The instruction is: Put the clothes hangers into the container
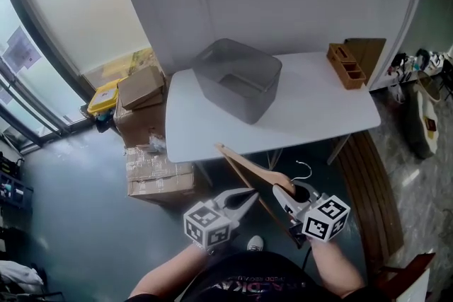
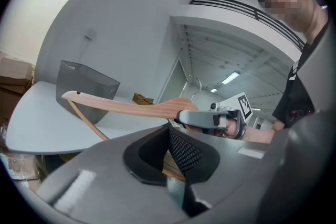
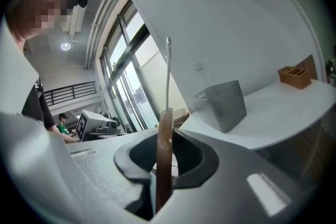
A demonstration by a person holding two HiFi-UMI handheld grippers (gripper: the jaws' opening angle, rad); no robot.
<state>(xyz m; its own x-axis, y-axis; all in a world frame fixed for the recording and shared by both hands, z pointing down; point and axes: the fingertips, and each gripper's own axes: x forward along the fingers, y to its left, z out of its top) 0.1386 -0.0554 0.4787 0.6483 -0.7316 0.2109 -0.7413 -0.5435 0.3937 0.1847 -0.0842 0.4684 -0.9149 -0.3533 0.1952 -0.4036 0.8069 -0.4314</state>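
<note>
A wooden clothes hanger (image 1: 249, 170) with a wire hook (image 1: 304, 170) hangs in the air just in front of the white table (image 1: 311, 106). My right gripper (image 1: 287, 191) is shut on the hanger near the hook, and in the right gripper view the wood (image 3: 164, 165) stands edge-on between the jaws. My left gripper (image 1: 253, 196) has its tips at the hanger's lower bar. In the left gripper view a strip of wood (image 2: 170, 169) shows in the narrow slit between its jaws. The grey container (image 1: 248, 106) stands empty on the table's left half.
A wooden desk organizer (image 1: 347, 66) sits at the table's far right corner. Cardboard boxes (image 1: 145, 124) are stacked on the floor left of the table, with a yellow item (image 1: 102, 99) behind them. A slatted wooden bench (image 1: 371, 187) lies on the right.
</note>
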